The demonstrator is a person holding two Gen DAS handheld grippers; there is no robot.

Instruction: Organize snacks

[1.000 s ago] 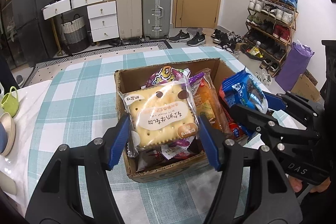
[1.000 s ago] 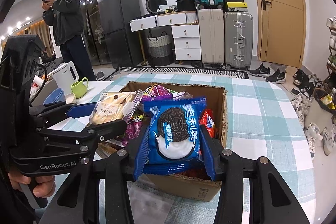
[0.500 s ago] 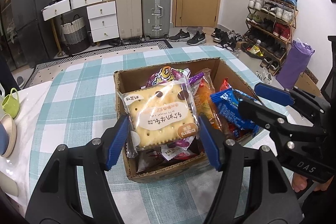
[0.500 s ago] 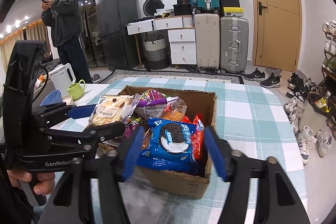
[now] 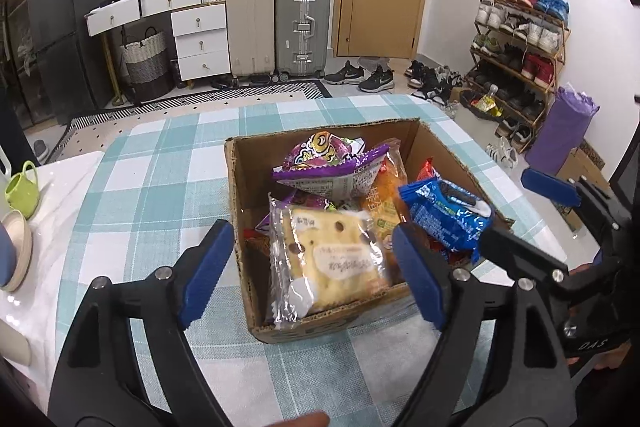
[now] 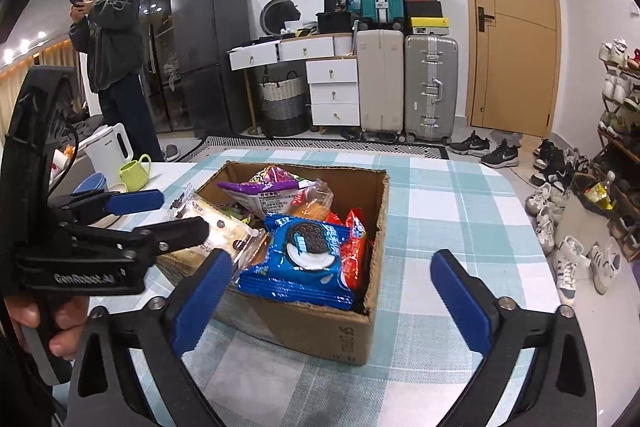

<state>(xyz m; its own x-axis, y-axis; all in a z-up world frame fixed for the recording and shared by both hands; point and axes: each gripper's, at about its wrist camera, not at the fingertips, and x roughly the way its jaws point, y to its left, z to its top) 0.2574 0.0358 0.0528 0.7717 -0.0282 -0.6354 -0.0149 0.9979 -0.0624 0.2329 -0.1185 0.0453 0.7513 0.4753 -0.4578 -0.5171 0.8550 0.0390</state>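
Observation:
A cardboard box (image 5: 236, 187) (image 6: 320, 331) full of snack packs stands on the checked tablecloth. A clear-wrapped cracker pack (image 5: 332, 259) (image 6: 216, 227) lies in its near left corner. My left gripper (image 5: 310, 271) (image 6: 180, 213) straddles that pack with its jaws opening, and the pads are off the wrapper. A blue Oreo pack (image 6: 312, 255) (image 5: 448, 215) rests on top of the snacks at the box's right side. My right gripper (image 6: 332, 293) (image 5: 508, 205) hangs in front of it, jaws opening wide, touching nothing. A purple bag (image 5: 328, 167) lies farther back.
A green mug (image 6: 134, 171) (image 5: 22, 187), stacked bowls (image 5: 16, 251) and a white kettle (image 6: 110, 147) stand on the table's left. A person (image 6: 112, 47) stands behind them holding a phone. Past the table's right edge are shoes and a shoe rack (image 5: 520, 39).
Both grippers let go: the cracker pack dropped from the left jaws into the box, the Oreo pack dropped from the right jaws onto the snacks. Both sets of jaws spread wider.

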